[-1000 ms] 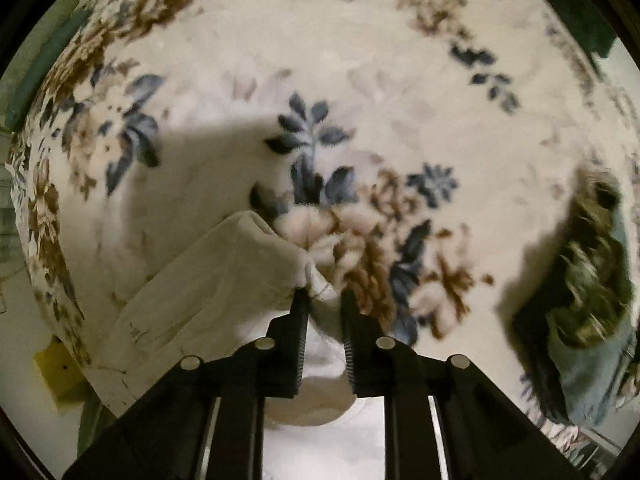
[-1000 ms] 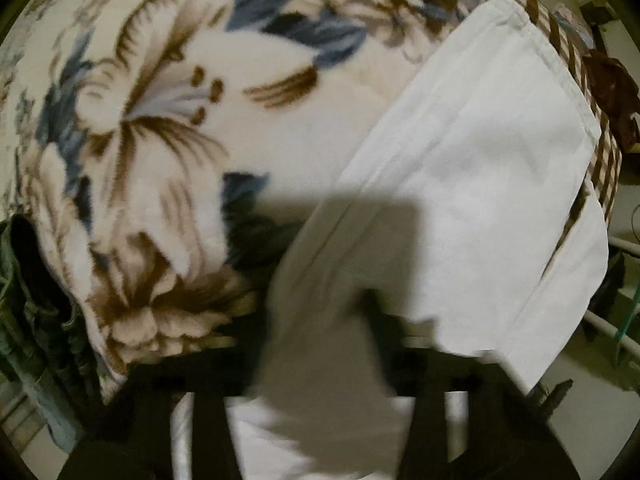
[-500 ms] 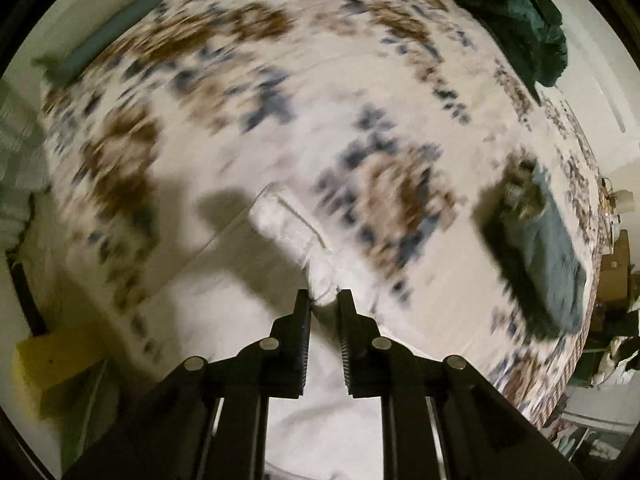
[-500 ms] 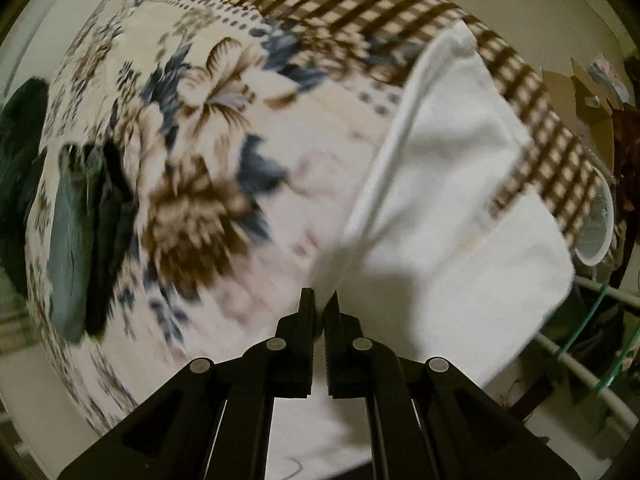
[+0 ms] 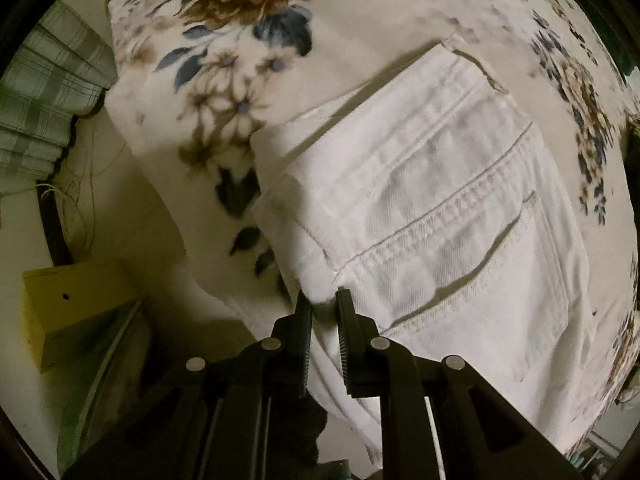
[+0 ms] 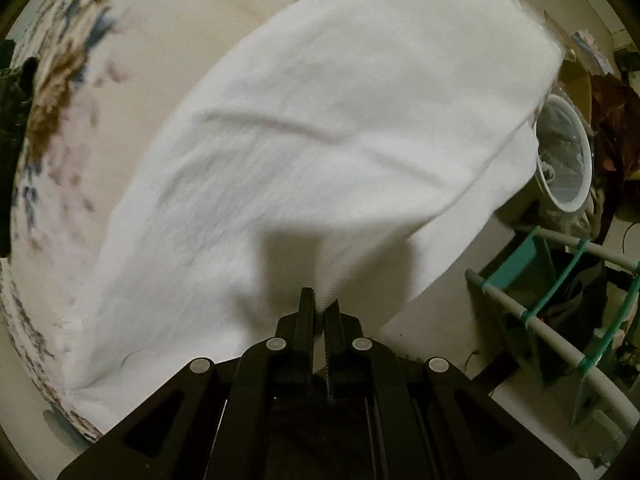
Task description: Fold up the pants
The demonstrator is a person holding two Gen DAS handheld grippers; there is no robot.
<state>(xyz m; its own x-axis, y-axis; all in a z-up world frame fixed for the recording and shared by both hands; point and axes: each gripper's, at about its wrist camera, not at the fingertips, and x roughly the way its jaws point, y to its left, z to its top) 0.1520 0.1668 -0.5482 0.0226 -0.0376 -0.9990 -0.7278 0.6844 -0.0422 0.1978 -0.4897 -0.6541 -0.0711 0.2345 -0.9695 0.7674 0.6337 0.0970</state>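
White pants (image 5: 448, 208) lie on a floral blanket (image 5: 248, 60), seat side up, with a back pocket and thick seams showing. My left gripper (image 5: 324, 300) is shut on a bunched corner of the waistband at the bed's edge. In the right wrist view a leg of the white pants (image 6: 320, 140) billows up over the bed, smooth and blurred. My right gripper (image 6: 319, 304) is shut on the edge of that cloth, and its shadow falls on the fabric just above the jaws.
A yellow box (image 5: 68, 304) and a checked green cloth (image 5: 44, 112) sit beside the bed in the left wrist view. In the right wrist view a white bucket (image 6: 564, 156) and a rack of white and teal bars (image 6: 560, 304) stand right of the bed. Dark clothing (image 6: 12, 112) lies at the far left.
Both grippers have swept sideways across the bed, dragging the pants with them. The left one now sits at the bed's edge with the waistband spread out; the right one's jaws closed on the leg cloth.
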